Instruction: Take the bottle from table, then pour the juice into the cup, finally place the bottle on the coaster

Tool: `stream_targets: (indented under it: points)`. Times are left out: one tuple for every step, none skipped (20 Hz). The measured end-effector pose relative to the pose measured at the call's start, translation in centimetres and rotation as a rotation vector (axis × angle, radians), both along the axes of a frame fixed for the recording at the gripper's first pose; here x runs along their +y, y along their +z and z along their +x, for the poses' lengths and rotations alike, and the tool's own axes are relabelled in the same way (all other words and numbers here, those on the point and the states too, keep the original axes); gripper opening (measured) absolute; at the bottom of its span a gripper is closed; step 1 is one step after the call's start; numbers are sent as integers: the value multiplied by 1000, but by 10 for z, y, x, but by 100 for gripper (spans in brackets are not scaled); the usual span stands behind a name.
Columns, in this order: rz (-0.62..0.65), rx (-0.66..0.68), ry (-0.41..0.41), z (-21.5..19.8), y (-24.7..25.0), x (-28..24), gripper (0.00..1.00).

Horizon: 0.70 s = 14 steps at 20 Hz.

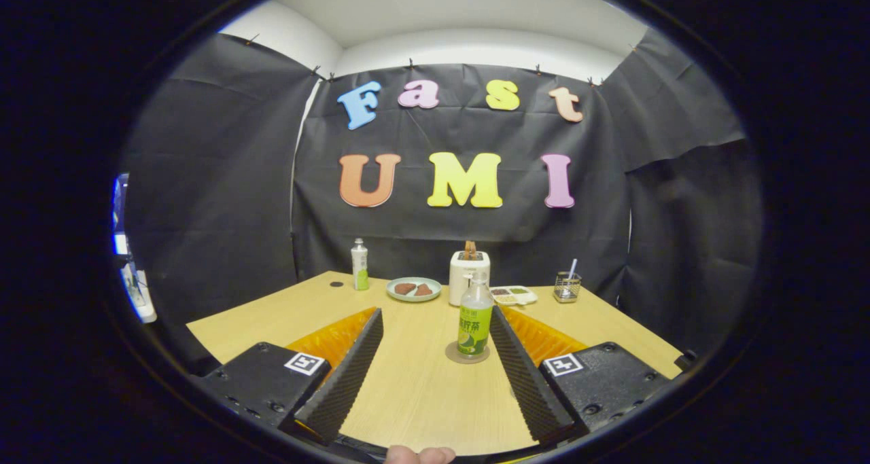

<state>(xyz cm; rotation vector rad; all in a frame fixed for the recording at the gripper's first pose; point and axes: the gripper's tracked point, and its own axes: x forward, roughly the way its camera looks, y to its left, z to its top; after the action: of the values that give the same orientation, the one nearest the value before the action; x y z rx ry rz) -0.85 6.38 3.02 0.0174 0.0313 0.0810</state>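
Two black ridged fingers (506, 355) stand wide open and hold nothing; between them lies bare wooden table (414, 389); near the right finger's tip the green juice bottle (474, 321) stands upright on a round coaster (467, 353); beyond sit a plate (414, 289), white toaster (469, 276), second bottle (359, 265) and wire cup (567, 287).
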Motion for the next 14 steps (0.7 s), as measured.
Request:
stream_targets:
  points:
    - [-9, -9, 3, 0, 2, 1, 100]
    - [-16, -15, 3, -1, 4, 2, 100]
    - [-15, -20, 6, -2, 5, 3, 100]
    - [-9, -27, 12, -4, 5, 5, 100]
    - [-4, -32, 18, -4, 7, 7, 100]
    - [-3, -36, 21, -6, 9, 8, 100]
    - [-4, -42, 21, -8, 11, 7, 100]
    - [-4, -49, 19, -10, 12, 6, 100]
    - [-1, -52, 18, -11, 13, 6, 100]
    - [6, -58, 17, -12, 14, 6, 100]
    - [14, -58, 20, -12, 14, 7, 100]
    - [16, -52, 26, -13, 12, 8, 100]
    - [16, -51, 26, -12, 11, 7, 100]
    - [16, -53, 23, -12, 12, 6, 100]
